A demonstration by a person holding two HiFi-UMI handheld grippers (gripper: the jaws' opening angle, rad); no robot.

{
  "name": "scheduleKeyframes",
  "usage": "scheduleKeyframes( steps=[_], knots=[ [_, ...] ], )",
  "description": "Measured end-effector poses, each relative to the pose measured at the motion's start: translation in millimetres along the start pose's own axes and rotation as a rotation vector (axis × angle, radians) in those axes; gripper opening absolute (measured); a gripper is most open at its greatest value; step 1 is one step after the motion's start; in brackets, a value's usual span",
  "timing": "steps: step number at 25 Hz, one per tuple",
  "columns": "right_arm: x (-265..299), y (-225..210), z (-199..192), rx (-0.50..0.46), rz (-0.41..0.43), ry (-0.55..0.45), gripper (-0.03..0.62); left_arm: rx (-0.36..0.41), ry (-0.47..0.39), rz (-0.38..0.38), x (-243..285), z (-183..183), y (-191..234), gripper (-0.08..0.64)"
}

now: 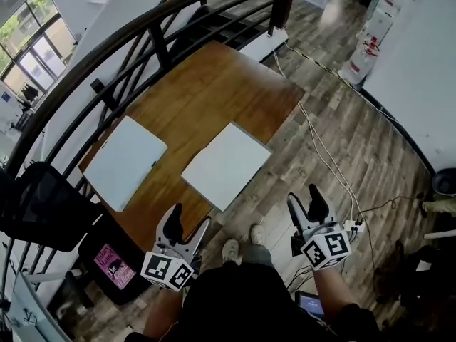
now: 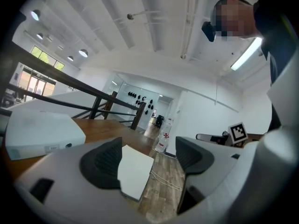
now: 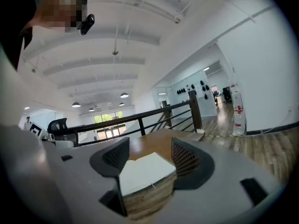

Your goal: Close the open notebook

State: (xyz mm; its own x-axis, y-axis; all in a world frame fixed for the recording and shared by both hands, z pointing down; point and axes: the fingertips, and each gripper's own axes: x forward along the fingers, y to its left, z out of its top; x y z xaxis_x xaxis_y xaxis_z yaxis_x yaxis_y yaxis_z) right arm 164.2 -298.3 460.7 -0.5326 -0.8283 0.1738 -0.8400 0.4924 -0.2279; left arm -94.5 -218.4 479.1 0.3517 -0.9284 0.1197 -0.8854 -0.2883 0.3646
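The notebook (image 1: 226, 164) is lying flat and white-faced right at the near edge of the wooden table (image 1: 214, 84), and from where I am standing it is looking like one pale square, so I cannot quite say where its fold is running. I am judging it light and thin, with floppy paper leaves and a somewhat stiffer cover, likely to skate on that smooth wood if pushed. The sensible hold would be a pinch on the outer edge of the free half, swinging it over the spine while the other tool is pinning the rest down. At nine o'clock of it a white box (image 1: 125, 161) is sitting on the same table, carrying a small label too tiny to read. The left gripper (image 1: 189, 223) is hovering at seven o'clock of the notebook, short of the table, its jaws standing wide apart with nothing between the pads. The right gripper (image 1: 306, 205) is hanging at four o'clock, out over the plank floor (image 1: 342, 155), jaws likewise spread wide and gripping nothing. Both are wearing cubes of black-and-white square markers, patterns rather than words. Down at eight o'clock a pink book (image 1: 114, 266) is showing a title beginning "The", the rest blurring out. Far off at two o'clock a white bottle (image 1: 370, 45) is bearing red print I cannot read.
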Motion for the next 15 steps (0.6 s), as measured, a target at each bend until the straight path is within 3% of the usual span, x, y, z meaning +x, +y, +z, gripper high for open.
scheduleKeyframes(
  steps=[8, 15],
  knots=[
    [79.7, -19.9, -57.8, 0.04, 0.078, 0.179, 0.275, -0.039, 0.026, 0.13, 6.7, -14.4, 33.3, 0.35],
    [141.4, -57.1, -107.4, 0.094, 0.096, 0.33, 0.276, -0.063, 0.026, 0.203, 36.8, -7.9, 40.8, 0.35]
  ],
)
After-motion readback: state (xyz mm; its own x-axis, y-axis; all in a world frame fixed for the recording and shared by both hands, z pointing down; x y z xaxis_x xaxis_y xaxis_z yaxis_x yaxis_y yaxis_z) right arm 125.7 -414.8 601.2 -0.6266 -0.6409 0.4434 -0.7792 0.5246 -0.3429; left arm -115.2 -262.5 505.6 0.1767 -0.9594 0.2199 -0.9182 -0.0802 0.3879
